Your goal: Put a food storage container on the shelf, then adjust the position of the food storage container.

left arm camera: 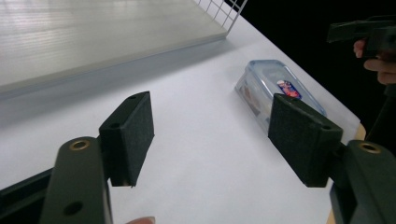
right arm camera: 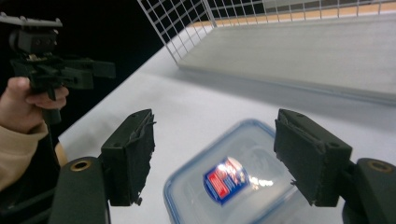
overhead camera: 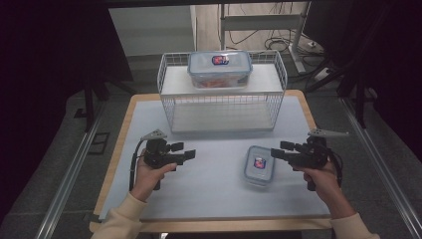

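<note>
In the high view the left gripper hangs over the left half of the white table, jaws apart with nothing between them, pointing toward the middle. The right gripper points back at it from the right side, jaws likewise spread and empty. The small lidded container lies flat on the table just beside the right gripper's jaw tips, its lid carrying a red and blue label. Behind both stands a white wire rack, and on its upper shelf sits a larger lidded container with something orange inside, though what it is cannot be made out from here. In the left gripper view the left gripper shows its two black pads wide apart over bare table, gripping nothing; the small lidded container lies farther off, partly behind the right-hand pad, and the right gripper is at the top right in a hand. In the right gripper view the right gripper is released, its pads standing on either side above the small lidded container without touching it, while the left gripper shows at the upper left and the wire rack runs across the top.
</note>
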The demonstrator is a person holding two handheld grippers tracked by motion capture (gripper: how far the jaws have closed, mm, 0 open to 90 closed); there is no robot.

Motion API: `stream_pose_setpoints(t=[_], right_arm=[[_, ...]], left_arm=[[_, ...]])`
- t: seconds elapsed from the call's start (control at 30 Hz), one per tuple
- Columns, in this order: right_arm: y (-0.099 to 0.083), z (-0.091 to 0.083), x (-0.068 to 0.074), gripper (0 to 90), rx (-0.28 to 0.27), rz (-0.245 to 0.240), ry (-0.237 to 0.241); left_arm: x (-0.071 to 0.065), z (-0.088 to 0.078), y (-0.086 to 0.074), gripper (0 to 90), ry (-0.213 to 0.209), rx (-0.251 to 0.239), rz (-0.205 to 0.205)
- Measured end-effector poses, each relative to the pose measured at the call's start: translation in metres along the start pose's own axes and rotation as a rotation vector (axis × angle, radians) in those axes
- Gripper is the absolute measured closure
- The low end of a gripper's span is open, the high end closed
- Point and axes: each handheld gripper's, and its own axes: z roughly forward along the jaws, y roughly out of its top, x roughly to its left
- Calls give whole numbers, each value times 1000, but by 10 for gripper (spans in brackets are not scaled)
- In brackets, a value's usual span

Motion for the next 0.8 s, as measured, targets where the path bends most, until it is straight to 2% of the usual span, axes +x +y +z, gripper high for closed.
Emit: stream_pose_setpoints(t=[0.07,0.13,0.23,0.27,0.37,0.47,0.57,0.8], right_arm=[[-5,-1,0,280,11,-7,-7],[-9,-2,-1,280,19,-1,-12],[-13,-1,-3,279,31,15,-10],[-14,-1,-3,279,33,18,-10],[-15,1,-2,279,43,14,-14],[-19,4,-1,279,74,0,-46],[-20,5,-3,280,81,3,-56],[-21,0,-5,285,89,-12,-84]], left_arm=[[-1,1,-3,293,-2,6,-3],[-1,2,-7,286,3,20,-2],[-1,2,-11,282,-12,28,-14],[-1,2,-13,281,2,30,-10],[0,1,-15,276,4,31,-16],[2,-2,-20,272,18,28,-25],[3,-2,-22,272,20,31,-33],[0,3,-30,271,46,61,-10]])
